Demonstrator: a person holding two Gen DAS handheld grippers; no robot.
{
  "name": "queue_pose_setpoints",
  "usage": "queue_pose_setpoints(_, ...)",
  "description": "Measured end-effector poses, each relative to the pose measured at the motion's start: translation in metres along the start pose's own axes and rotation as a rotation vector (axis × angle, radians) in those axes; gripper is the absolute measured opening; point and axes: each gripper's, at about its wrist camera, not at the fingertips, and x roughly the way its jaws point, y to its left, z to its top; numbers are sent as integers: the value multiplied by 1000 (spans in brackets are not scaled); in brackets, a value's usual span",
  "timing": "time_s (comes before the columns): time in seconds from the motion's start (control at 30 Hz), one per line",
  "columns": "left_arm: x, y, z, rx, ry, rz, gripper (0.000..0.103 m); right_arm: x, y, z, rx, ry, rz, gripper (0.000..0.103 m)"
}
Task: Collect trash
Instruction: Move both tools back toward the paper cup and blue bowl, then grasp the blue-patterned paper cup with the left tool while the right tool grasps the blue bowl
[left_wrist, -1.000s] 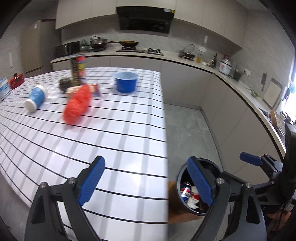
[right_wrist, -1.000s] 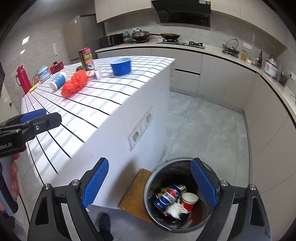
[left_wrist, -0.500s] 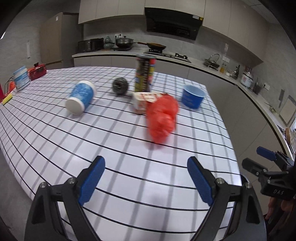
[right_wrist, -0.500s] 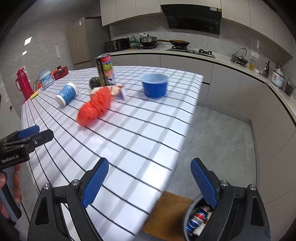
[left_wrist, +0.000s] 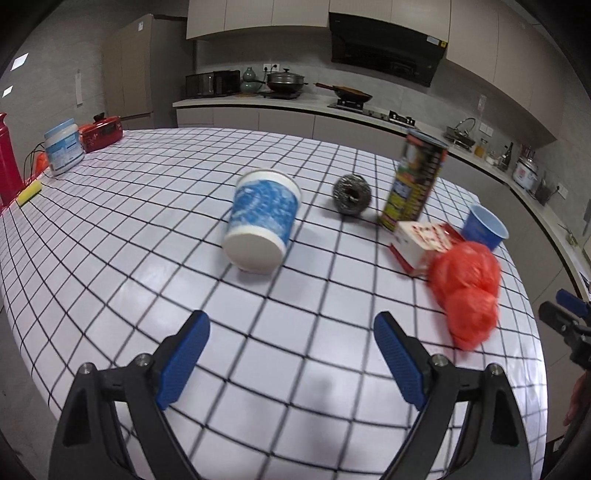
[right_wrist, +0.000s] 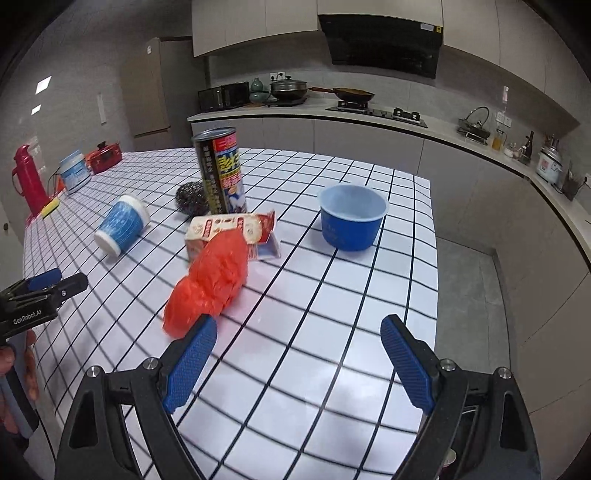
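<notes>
Both grippers stand with their jaws wide apart and nothing between them: the left gripper (left_wrist: 291, 356) hangs over bare checked surface (left_wrist: 129, 266) short of the tipped blue-and-white cup (left_wrist: 263, 221), and the right gripper (right_wrist: 297, 363) hangs over the near edge with the crumpled red plastic bag (right_wrist: 212, 284) just beyond its left pad. A second ago both cameras looked down past the surface's edge into a bin on the floor that held cans and a cup; now the bin is out of both views and the whole surface fills them, so the pair has swung away from the drop-off and back toward what is left to gather. That reads as one load delivered and a fresh pick about to begin. The trash that remains lies in a loose cluster: the cup on its side, a steel scouring ball (left_wrist: 351, 192) beside it, a tall printed can (right_wrist: 221, 170) standing upright, a torn carton (right_wrist: 236, 230) touching the red bag, and a blue bowl (right_wrist: 352, 216) standing apart nearer the far corner. My guess is that the left gripper will take the cup and the right the bag, since each lies nearest its own side.
</notes>
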Motion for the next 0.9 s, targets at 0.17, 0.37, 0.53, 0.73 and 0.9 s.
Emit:
queue_pose_setpoints(0.17,30,17,21,15,11,29,91,26,-15,22,50,9,-40,92)
queue_pose_setpoints(0.37,61,25,39,49,22,71,91,78,-31,50,85,48,-67,92)
queue_pose_setpoints(0.53,73,20,48,86,22,73,91,121,-40,64,100,86,-86,92)
queue_pose_setpoints(0.73,84,22,54,70,40,56,91,146,-51,72,116,91,-105,92)
queue_pose_setpoints(0.9,92,22,61,59,79,41,91,159,-53,77,111,101,-101,92)
